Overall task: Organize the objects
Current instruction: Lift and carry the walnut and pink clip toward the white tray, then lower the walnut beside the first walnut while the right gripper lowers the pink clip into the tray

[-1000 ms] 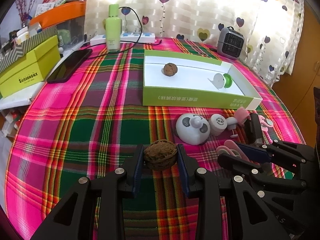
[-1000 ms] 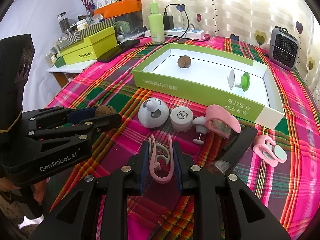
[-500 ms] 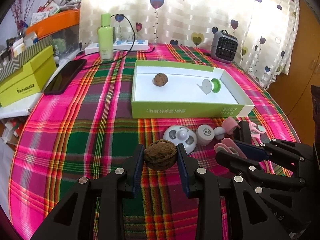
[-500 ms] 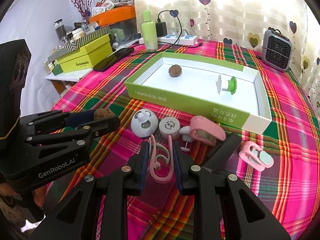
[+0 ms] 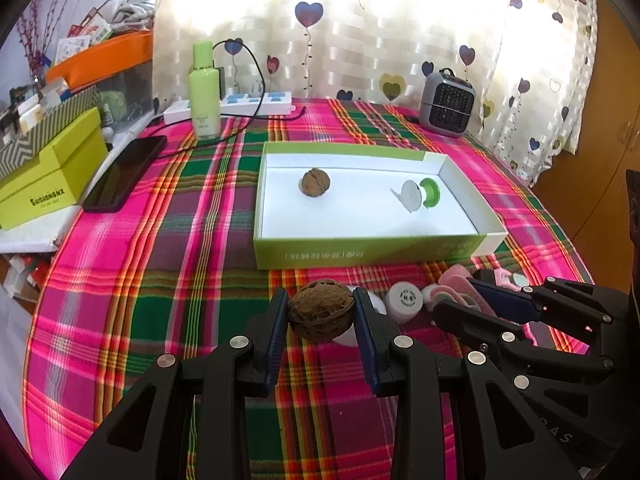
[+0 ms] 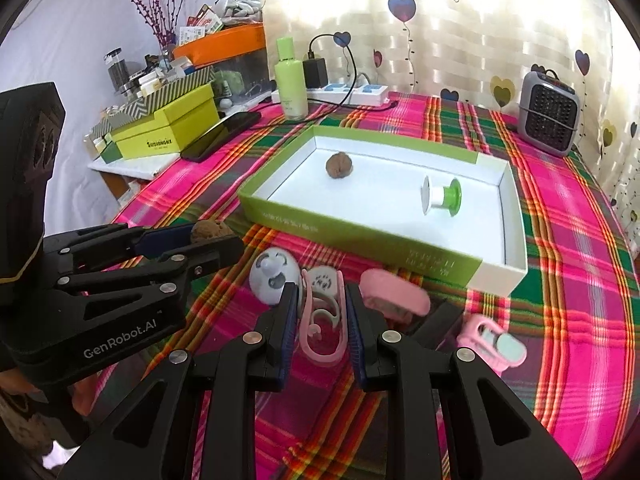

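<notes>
Left gripper (image 5: 321,316) pinches a walnut (image 5: 321,313); right gripper (image 6: 322,322) clamps a pink clip (image 6: 323,330); the round nut could slip short of the far tray (image 5: 360,257).

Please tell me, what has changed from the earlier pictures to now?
Both grippers rose and carried their loads toward the green box: the left gripper keeps the walnut, the right gripper the pink clip. Nothing was released. Walnut and spool inside the box stayed.

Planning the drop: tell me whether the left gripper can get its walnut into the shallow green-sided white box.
Probably yes. The left gripper grips the brown wrinkled walnut; the open-topped green-sided white box lies straight ahead with bare floor between its walnut and green-and-white spool.
</notes>
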